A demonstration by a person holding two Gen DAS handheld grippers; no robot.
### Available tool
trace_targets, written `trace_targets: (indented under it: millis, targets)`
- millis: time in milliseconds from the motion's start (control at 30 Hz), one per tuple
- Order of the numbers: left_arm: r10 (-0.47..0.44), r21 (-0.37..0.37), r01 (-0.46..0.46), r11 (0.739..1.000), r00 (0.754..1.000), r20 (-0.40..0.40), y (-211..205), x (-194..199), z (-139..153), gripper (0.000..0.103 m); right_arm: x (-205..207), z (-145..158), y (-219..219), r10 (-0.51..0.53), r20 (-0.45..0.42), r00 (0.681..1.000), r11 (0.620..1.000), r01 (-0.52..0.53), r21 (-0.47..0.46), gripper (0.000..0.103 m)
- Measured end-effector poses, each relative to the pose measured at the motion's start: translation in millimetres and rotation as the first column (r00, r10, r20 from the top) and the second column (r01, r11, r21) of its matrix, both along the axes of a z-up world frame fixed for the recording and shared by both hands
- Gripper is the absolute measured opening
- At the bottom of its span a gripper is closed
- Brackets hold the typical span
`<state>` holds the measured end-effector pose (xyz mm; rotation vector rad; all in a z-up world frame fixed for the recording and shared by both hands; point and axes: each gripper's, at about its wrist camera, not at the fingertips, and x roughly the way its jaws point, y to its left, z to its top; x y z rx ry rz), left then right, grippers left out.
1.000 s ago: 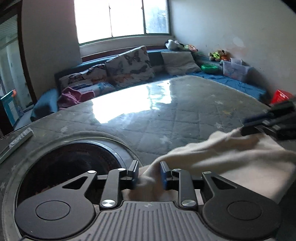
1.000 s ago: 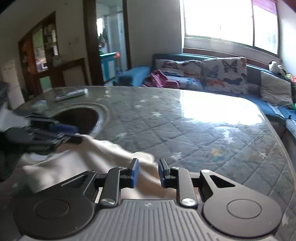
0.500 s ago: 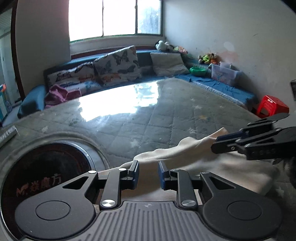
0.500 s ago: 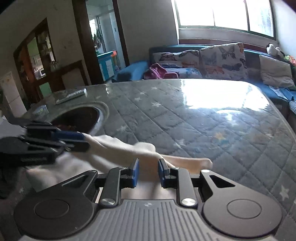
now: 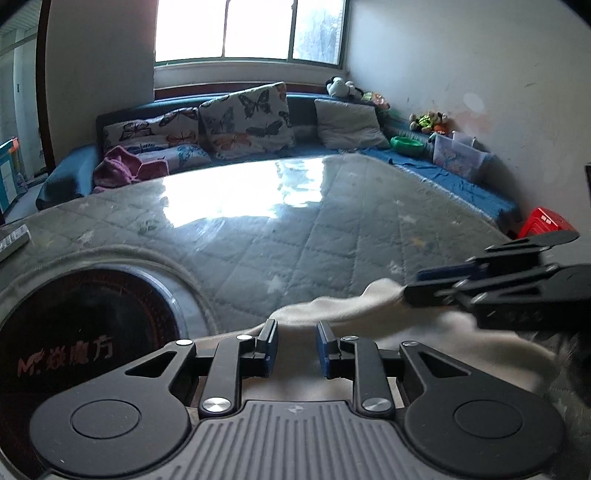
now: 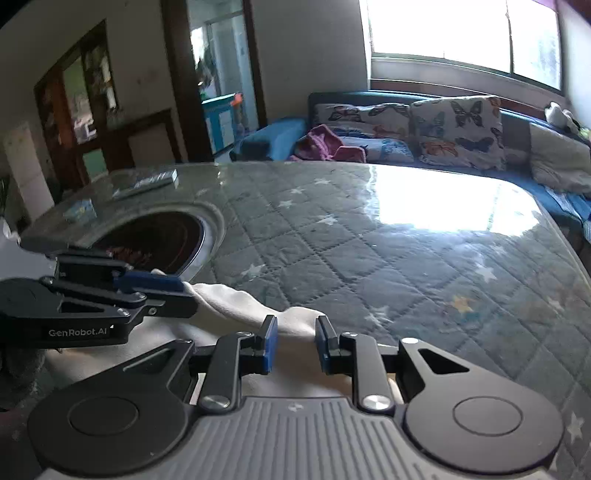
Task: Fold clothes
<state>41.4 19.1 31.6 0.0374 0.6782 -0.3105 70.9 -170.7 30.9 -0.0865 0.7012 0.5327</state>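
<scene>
Where the cream garment (image 5: 424,332) lies, it covers the near edge of the quilted table cover (image 5: 314,236), bunched into a low ridge between the two tools. In the right wrist view the same garment (image 6: 236,306) runs from the left gripper's tips toward the right gripper. The left gripper (image 5: 296,345) has its blue-padded fingers (image 5: 269,343) set apart with cloth lying between them; whether the pads press the cloth cannot be told. The right gripper (image 6: 295,345) shows the same condition: jaws apart, fabric in the gap, contact undetermined. Seen from the side, each tool's tips rest at the garment's raised edge. A dark round inset (image 5: 85,332) sits in the table just left of the garment. A remote control (image 6: 147,181) lies beyond it. A sofa with butterfly cushions (image 5: 243,118) stands behind the table, under the window (image 5: 251,29).
</scene>
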Motion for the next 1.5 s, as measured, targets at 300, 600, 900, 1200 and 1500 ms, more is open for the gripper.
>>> trace_targets:
  millis: [300,600,900,1200,1500]
  targets:
    - [0.014,0.015,-0.014,1.000,1.000,-0.010,-4.4,11.7,-7.0,0.025,1.0,-3.0,5.0,-0.011,0.018,1.000,1.000,0.011,-0.027,0.023]
    - [0.019,-0.018,-0.018,1.000,1.000,0.018,-3.3,-2.8,-1.0,0.025,-57.8,5.4,-3.8,0.031,0.058,0.998,0.999,-0.031,0.006,0.038]
    - [-0.057,-0.028,0.059,0.998,0.995,0.076,-19.0,-56.8,14.2,0.025,-111.6,0.6,-20.8,-0.009,0.122,0.992,1.000,0.007,0.014,0.048]
    - [-0.111,-0.042,0.113,0.993,0.993,0.047,-36.0,-98.3,-1.4,0.025,-124.4,-8.5,-33.7,-0.074,0.125,0.989,0.997,0.071,0.028,0.048]
    - [-0.083,-0.052,0.084,0.995,0.996,0.024,-33.1,-94.1,-16.7,0.027,-128.5,-23.7,-29.4,-0.067,0.167,0.984,0.997,0.072,-0.026,0.048]
